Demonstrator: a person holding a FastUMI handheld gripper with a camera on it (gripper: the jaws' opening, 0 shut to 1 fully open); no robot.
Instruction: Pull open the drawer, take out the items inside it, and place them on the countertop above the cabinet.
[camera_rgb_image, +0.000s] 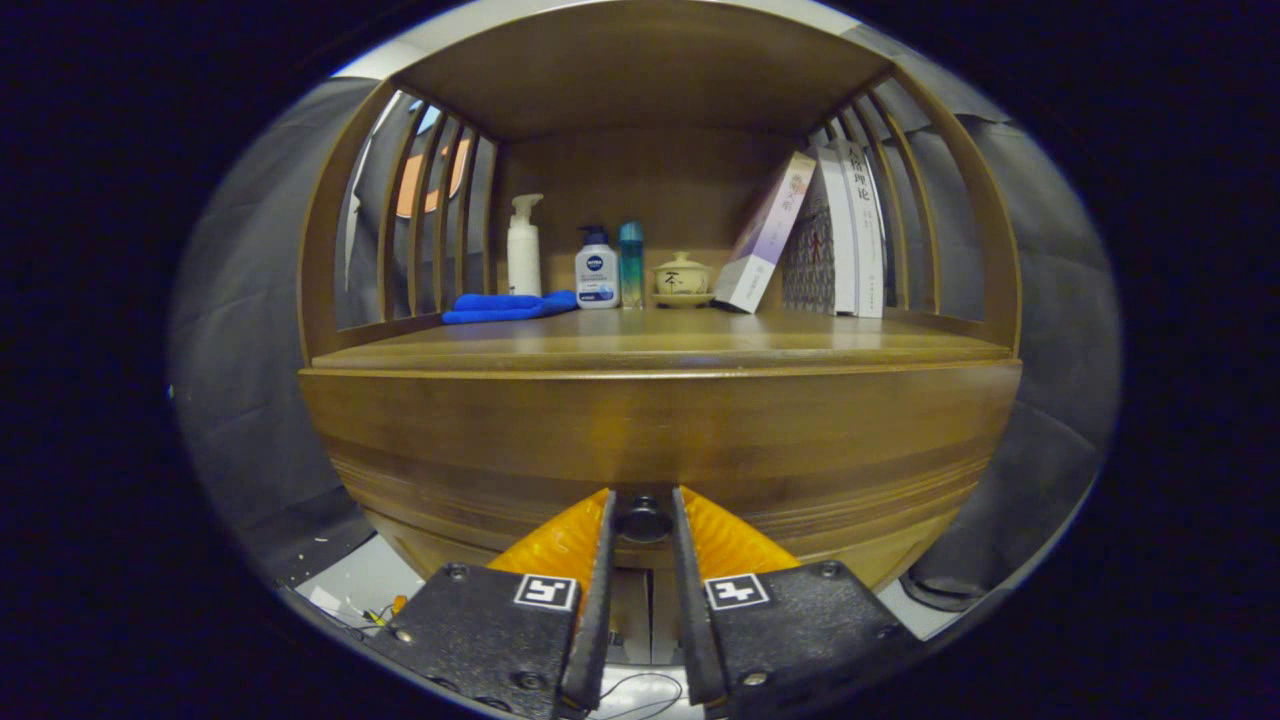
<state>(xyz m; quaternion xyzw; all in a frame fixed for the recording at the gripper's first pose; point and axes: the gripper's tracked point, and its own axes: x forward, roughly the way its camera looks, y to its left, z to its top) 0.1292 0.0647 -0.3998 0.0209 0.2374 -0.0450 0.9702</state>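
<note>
Wooden and brown, the cabinet (650, 430) takes up the middle of the frame, its drawer (800, 460) front closed below the bench (650, 345). Along the back of the bench stand leaning books (830, 240) at upper right, then leftward a lidded tea bowl (682, 278), a teal bottle (631, 262), a lotion bottle (596, 268), a white pump bottle (524, 245) and a folded blue cloth (505, 306). At the bottom centre the gripper (643, 520) has its fingers (606, 530) clenched on the dark drawer knob (643, 521), one on each side.
</note>
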